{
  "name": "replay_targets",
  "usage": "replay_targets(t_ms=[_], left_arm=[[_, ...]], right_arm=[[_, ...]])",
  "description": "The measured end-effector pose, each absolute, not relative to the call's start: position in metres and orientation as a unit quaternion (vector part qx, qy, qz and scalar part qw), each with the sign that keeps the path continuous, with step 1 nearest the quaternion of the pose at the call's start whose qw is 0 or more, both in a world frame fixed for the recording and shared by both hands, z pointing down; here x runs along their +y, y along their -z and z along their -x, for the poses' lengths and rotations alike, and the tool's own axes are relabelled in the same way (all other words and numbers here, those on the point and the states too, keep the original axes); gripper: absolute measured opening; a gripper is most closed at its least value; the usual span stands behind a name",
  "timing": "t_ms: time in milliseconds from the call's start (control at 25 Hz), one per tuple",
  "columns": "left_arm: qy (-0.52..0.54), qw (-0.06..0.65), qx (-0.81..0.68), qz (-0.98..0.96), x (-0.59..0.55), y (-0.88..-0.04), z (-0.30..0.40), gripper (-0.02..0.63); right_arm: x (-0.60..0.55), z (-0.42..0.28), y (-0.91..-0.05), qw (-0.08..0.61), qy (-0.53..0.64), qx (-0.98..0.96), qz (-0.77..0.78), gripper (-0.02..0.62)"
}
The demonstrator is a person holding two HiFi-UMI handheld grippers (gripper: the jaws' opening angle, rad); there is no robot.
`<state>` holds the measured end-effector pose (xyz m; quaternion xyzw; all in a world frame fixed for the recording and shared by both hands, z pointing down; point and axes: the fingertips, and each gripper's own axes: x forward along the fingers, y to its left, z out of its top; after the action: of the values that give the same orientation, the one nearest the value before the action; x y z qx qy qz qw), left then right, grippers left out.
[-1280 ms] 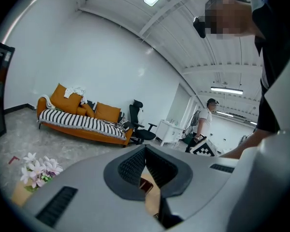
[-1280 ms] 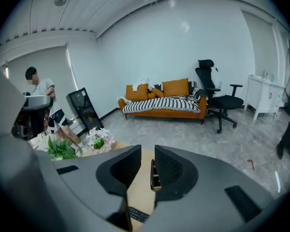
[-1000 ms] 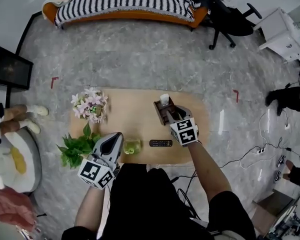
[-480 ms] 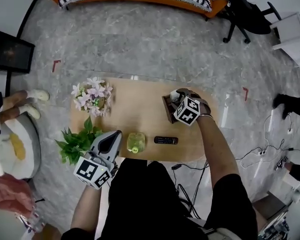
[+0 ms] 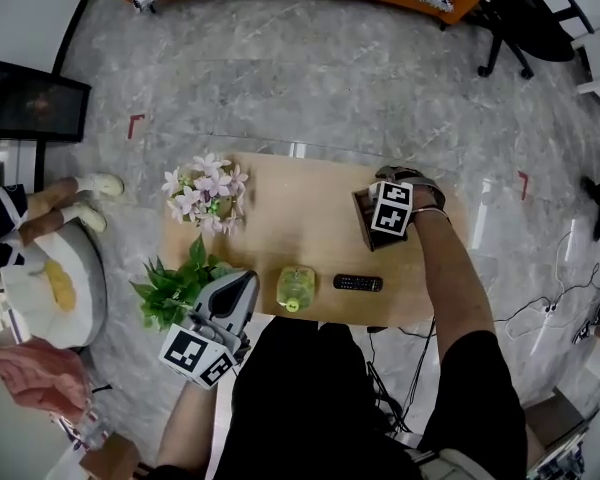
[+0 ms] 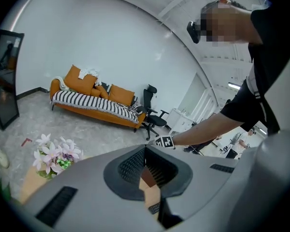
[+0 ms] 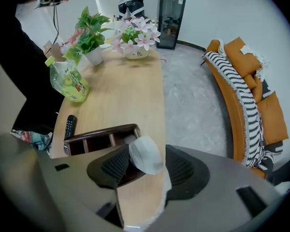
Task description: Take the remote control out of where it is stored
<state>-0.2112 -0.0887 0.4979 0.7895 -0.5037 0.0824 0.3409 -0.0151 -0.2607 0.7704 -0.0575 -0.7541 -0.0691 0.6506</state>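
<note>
Pick-up stage, removal not yet done: R tongs (image 7: 147,164), jaws just opened wide, straddle w/o gripping a white remote-like item (image 7: 146,154) upright in holder (image 7: 101,132) at worktop's (image 5: 290,218) 3 o'clock; L tongs (image 6: 146,153) together, empty, 7 o'clock; black remote (image 5: 358,283) lies at 5 o'clock.

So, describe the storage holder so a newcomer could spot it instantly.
On the wooden table, look at its right end in the head view. The holder is a dark brown compartmented box, the only box, with a white thing standing in it.
</note>
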Motion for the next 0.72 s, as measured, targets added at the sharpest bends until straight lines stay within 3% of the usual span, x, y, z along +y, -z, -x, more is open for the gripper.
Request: replay_targets(t_ms=[280, 320, 400, 720], left_arm=[[-0.077, 0.345, -0.502, -0.79, -0.089, -0.499, 0.203, 0.006], [-0.077, 0.346, -0.501, -0.789, -0.088, -0.499, 0.202, 0.006], [-0.077, 0.347, -0.501, -0.789, -0.085, -0.5, 0.201, 0.006], [-0.07, 0.339, -0.493, -0.798, -0.078, -0.496, 0.182, 0.006]], right_arm=[[-0.251, 0.003, -0.781, 0.671, 0.067, -0.734, 0.078, 0.224], [-0.246, 0.002, -0.781, 0.671, 0.069, -0.733, 0.084, 0.168], [-0.239, 0.002, -0.778, 0.666, 0.075, -0.737, 0.09, 0.115], [-0.224, 0.009, -0.738, 0.619, 0.089, -0.779, 0.049, 0.109]])
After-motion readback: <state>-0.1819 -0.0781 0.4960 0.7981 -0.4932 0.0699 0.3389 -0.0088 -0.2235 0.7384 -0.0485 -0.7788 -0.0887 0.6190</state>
